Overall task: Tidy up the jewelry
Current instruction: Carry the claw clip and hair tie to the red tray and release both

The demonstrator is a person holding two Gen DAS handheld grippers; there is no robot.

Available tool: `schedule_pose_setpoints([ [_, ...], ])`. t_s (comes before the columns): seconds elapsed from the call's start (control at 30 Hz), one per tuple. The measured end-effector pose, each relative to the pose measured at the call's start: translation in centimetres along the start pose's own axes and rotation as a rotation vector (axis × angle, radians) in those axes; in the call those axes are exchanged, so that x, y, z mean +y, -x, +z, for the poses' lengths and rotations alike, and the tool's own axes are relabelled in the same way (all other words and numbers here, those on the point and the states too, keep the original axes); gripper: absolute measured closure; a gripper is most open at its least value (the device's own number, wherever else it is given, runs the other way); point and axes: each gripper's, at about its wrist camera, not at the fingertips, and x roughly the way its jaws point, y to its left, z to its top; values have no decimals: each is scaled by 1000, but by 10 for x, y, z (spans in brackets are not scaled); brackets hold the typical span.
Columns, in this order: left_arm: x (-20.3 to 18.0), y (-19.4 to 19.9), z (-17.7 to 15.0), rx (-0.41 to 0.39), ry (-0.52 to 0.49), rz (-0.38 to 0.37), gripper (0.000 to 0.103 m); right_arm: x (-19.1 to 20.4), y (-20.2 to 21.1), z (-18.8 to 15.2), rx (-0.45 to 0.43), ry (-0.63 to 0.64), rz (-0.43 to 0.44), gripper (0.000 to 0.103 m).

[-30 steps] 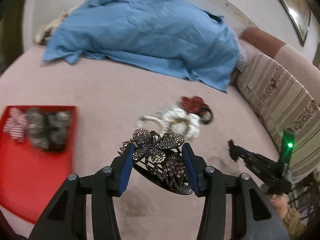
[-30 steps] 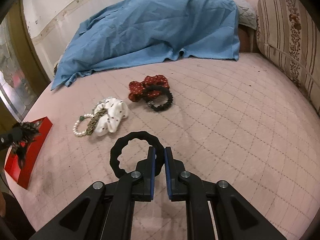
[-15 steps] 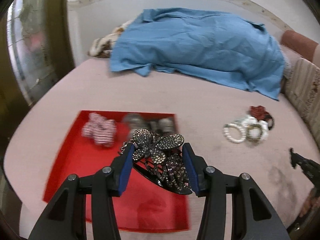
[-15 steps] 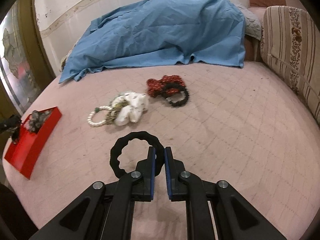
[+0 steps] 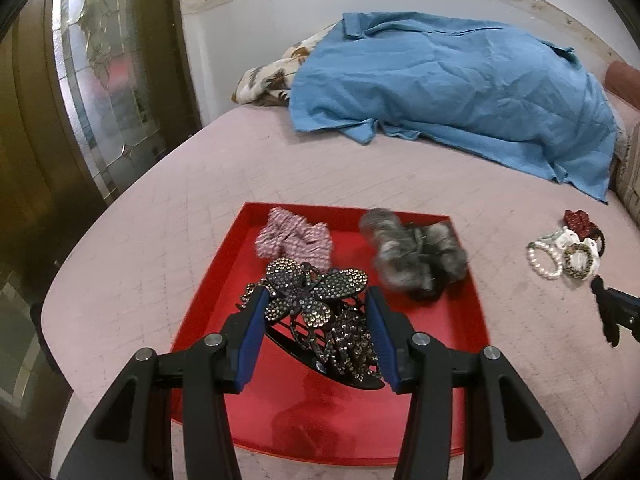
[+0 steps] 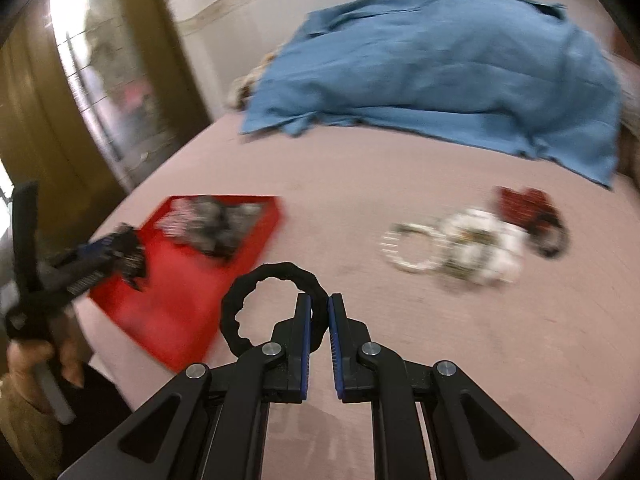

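Note:
My left gripper (image 5: 316, 300) is shut on a rhinestone butterfly hair clip (image 5: 316, 300) and holds it above the red tray (image 5: 208, 292). In the tray lie a pink checked scrunchie (image 5: 294, 238) and a grey fur scrunchie (image 5: 416, 254). My right gripper (image 6: 319, 310) is shut on a black scrunchie (image 6: 272, 308), held above the bed to the right of the tray (image 6: 172, 312). A pearl bracelet (image 5: 544, 258), a white scrunchie (image 5: 576, 240) and a red scrunchie (image 5: 576, 220) lie on the bed at the right.
A blue cloth (image 5: 460, 88) covers a heap at the back of the pink bed (image 5: 280, 168). A glass-panelled door (image 5: 108, 80) stands to the left. A striped cushion edge (image 5: 630, 184) is at the far right.
Both grippers have swung left. The left one now holds the clip over the tray instead of beside it. The right one has carried the black scrunchie closer to the tray.

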Motion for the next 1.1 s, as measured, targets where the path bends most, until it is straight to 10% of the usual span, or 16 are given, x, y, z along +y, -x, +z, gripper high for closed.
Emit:
schedule_pose_setpoints([
  [0.4,41,-14,-7,61,156,1,55,107,-69,17,118,155,122,93],
  [1.1,66,-17,-11,67,295,-35,55,126,-94,-1,185,204,113,92],
])
